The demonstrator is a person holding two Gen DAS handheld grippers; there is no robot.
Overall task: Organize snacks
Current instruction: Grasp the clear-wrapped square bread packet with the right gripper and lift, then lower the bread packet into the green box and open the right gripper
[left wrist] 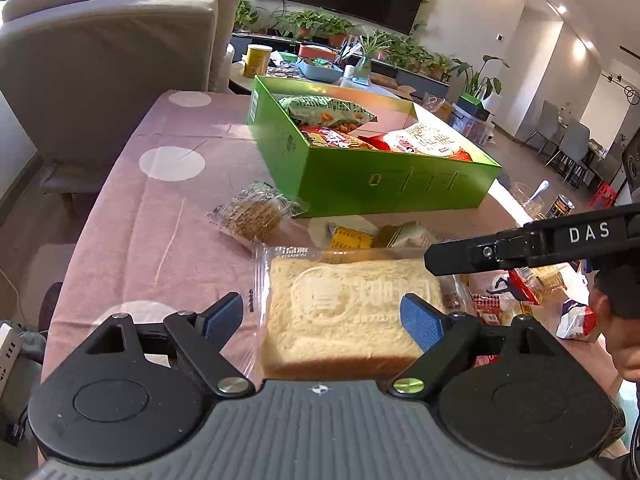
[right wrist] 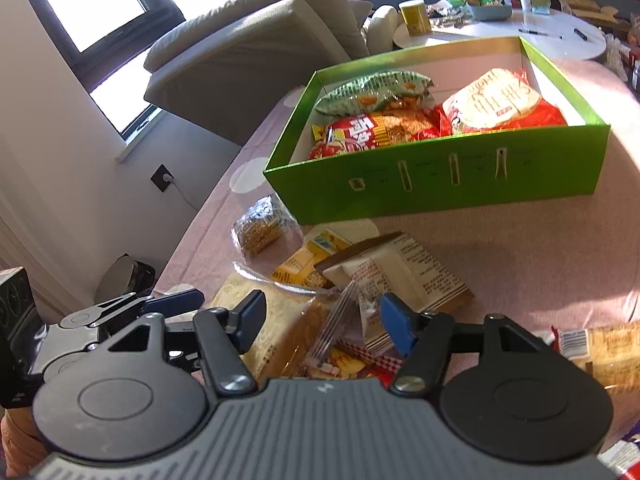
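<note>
**mod_kit:** Jaws first: left gripper [left wrist: 322, 320] is spread wide around the bread [left wrist: 348, 308], one pad on each side of the bag, but I can't see either pad actually pressing in. I'd call it open, not gripping yet. Right gripper [right wrist: 322, 324] is also open, hanging over the loose pile with a crinkly clear wrapper [right wrist: 340, 320] between its fingers, nothing pinched.

**snackbot99:** So where's everything sitting?

**mod_kit:** Bread is flat on the pink table [left wrist: 132, 216], at the near edge, closest to the person. Past it there's a yellow packet [right wrist: 308, 260] and a tan packet [right wrist: 404, 272], then a small crispy-snack bag [left wrist: 256, 212] just beside the near wall of the green box [left wrist: 384, 184]. The box is further in and already holds three bags, with bare floor showing at the far end.

**snackbot99:** Which step then?

**mod_kit:** My read: picking the bread up to box it. Next move calls for closing the left pads gently (soft loaf, slippery film, easy to squash or slip), lifting clear of the pile, then carrying it over the near wall into that free space.
</note>
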